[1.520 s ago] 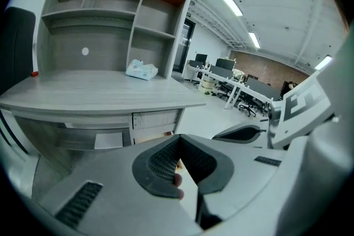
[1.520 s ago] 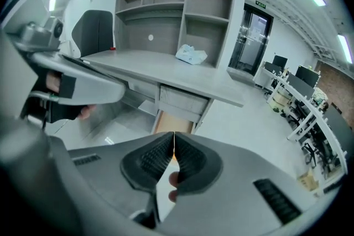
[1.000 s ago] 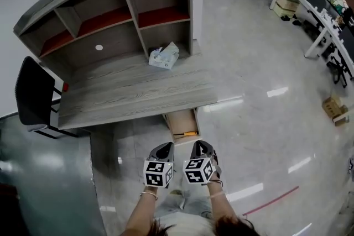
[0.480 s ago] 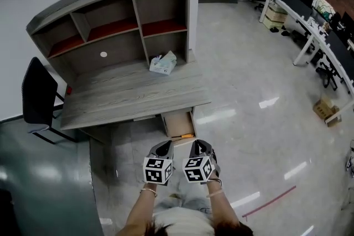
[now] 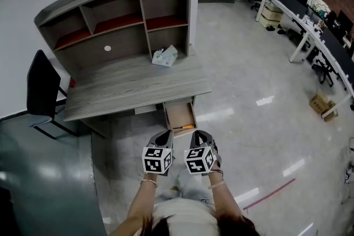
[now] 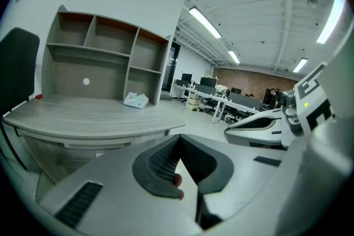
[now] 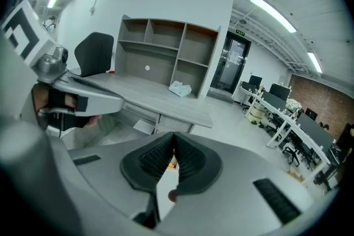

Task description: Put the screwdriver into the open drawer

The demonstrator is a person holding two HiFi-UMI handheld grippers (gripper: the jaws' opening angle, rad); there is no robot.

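Observation:
The orange-handled screwdriver (image 5: 185, 127) lies in the open drawer (image 5: 178, 114) under the grey desk (image 5: 127, 85), near the drawer's front edge. Both grippers hang side by side in front of the drawer, a little short of it. My left gripper (image 5: 164, 137) is shut with nothing between its jaws, and in its own view the left gripper (image 6: 178, 141) points at the desk. My right gripper (image 5: 199, 136) is likewise shut and holds nothing. In the right gripper view the right gripper (image 7: 174, 138) faces the desk, and an orange bit of the screwdriver (image 7: 173, 164) shows beyond the jaws.
A tissue pack (image 5: 165, 56) lies on the desk below the shelf hutch (image 5: 116, 14). A black chair (image 5: 43, 88) stands at the desk's left end. Office desks (image 5: 310, 25) and a cardboard box (image 5: 321, 103) are far right. A red line (image 5: 271, 194) marks the glossy floor.
The view has drawn back a little from the desk, and both grippers have stayed shut side by side. The screwdriver lies in the drawer throughout.

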